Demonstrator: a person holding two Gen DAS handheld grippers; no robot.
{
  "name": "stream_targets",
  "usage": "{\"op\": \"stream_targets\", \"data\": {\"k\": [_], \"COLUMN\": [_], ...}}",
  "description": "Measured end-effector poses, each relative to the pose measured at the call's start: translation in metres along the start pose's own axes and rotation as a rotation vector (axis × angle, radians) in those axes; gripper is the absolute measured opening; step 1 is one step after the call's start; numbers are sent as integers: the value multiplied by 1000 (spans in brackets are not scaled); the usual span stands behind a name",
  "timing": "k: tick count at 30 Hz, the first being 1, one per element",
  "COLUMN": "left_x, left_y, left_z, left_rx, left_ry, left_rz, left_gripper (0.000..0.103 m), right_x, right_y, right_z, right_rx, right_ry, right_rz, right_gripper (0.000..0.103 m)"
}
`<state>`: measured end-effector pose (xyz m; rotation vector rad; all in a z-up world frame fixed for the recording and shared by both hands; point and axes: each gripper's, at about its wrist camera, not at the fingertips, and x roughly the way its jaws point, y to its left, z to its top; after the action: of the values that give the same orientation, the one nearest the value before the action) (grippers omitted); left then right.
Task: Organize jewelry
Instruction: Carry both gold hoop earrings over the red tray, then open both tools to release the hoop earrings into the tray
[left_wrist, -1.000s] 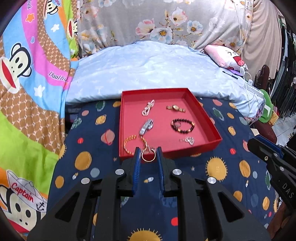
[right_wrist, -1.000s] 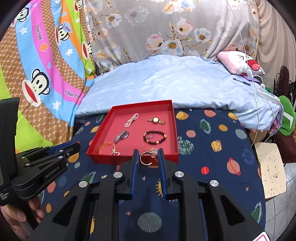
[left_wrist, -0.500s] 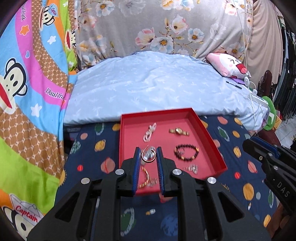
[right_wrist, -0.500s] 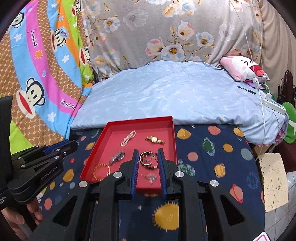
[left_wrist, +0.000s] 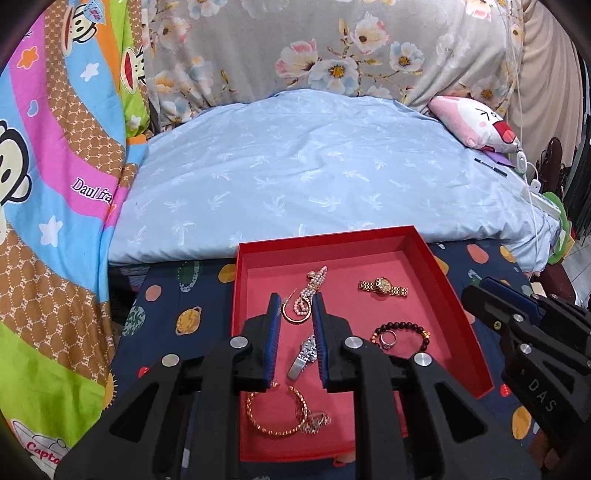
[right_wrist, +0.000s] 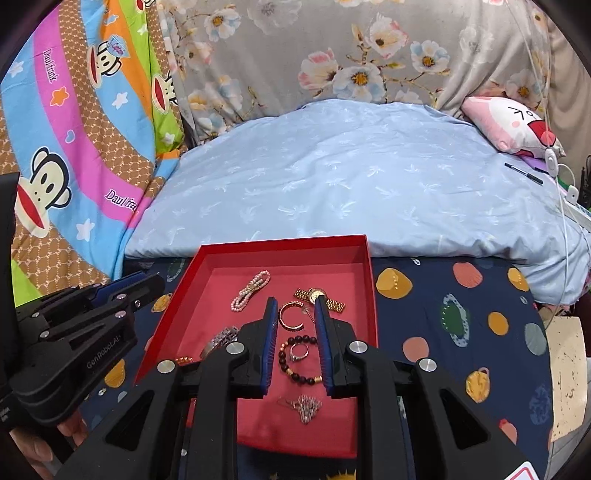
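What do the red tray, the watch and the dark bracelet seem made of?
Red tray: likely cardboard, matte, with thin, sharp-folded walls. Watch: gold-toned metal, judging by its shiny linked band. Dark bracelet: glossy round beads, stone, glass or plastic, with a few gold ones.

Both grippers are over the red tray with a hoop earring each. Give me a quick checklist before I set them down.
1. Left gripper holds a gold hoop earring between its fingers: ok.
2. Right gripper holds the matching gold hoop earring: ok.
3. Both hoops are over the shallow red cardboard tray, not the planet-print cloth: ok.
4. Bare tray floor under the left hoop: not ok, the pink pearl bracelet lies right behind it.
5. Bare floor under the right hoop: cannot tell, the gold wristwatch is close.
6. Height of the hoops above the floor: cannot tell.
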<state>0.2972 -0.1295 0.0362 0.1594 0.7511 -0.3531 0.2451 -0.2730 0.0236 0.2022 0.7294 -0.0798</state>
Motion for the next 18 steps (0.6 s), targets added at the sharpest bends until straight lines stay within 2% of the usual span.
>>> {"op": "stream_targets", "data": {"k": [10,12,13,18], "left_x": [44,50,51,43], "left_y": [0,2,4,19], "left_z": [8,11,12,12], "left_rx": [-6,-16,-22,-55], "left_ry": [40,45,41,21], "left_rz": [19,32,42,68], "left_gripper": [17,32,44,53], "right_x": [47,46,45,24], "right_y": [-8,-9,-9,-15], "right_z": [3,3,4,2], "right_rx": [13,12,12,28], "right_ry": [41,32,28,-9], "right_rz": [-4,-9,-9,-19], "right_gripper": [22,25,27,34]}}
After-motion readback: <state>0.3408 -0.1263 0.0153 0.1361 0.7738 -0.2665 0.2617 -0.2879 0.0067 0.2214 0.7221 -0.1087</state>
